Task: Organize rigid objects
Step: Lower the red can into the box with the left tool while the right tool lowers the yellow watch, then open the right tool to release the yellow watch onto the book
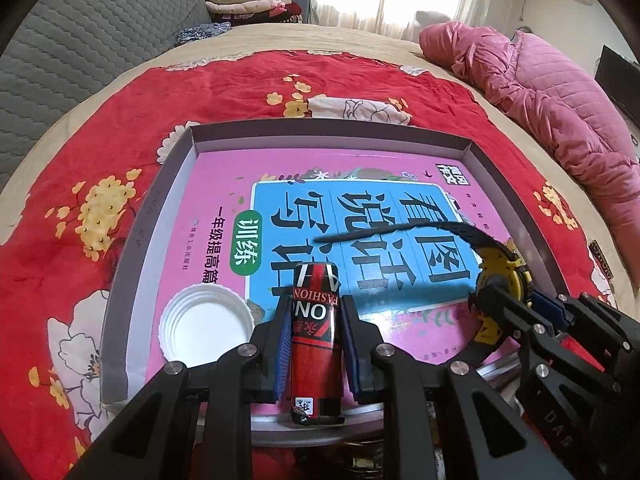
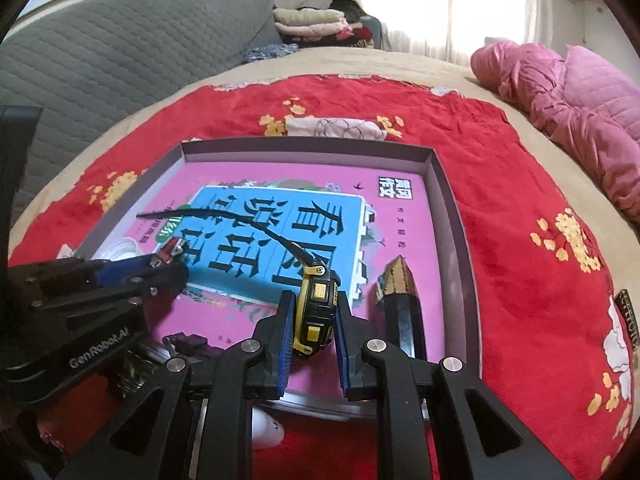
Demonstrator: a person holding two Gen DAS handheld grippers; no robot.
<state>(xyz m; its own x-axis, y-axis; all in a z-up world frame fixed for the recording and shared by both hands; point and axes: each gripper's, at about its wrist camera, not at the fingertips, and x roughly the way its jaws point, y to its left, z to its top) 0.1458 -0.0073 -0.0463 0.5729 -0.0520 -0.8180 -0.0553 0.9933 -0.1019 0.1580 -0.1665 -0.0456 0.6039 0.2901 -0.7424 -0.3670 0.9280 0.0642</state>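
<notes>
A shallow grey box [image 1: 328, 130] [image 2: 304, 144] lies on a red floral blanket with a pink book [image 1: 216, 184] [image 2: 404, 220] flat inside it. My left gripper [image 1: 316, 304] is shut on a red and black can [image 1: 316, 344], held over the box's near edge; its red tip [image 2: 172, 246] shows in the right wrist view. My right gripper [image 2: 314, 300] is shut on a yellow and black wristwatch [image 2: 320, 288] [image 1: 502, 264] just to the can's right. The watch's black strap [image 2: 240, 218] sticks out over the book.
A white round lid [image 1: 206, 326] lies in the box's near left corner. A black, gold-tipped pointed object [image 2: 400, 292] rests near its right wall. A pink quilted jacket [image 1: 540, 92] is heaped at the far right, and a grey quilted cushion [image 1: 92, 40] stands at the left.
</notes>
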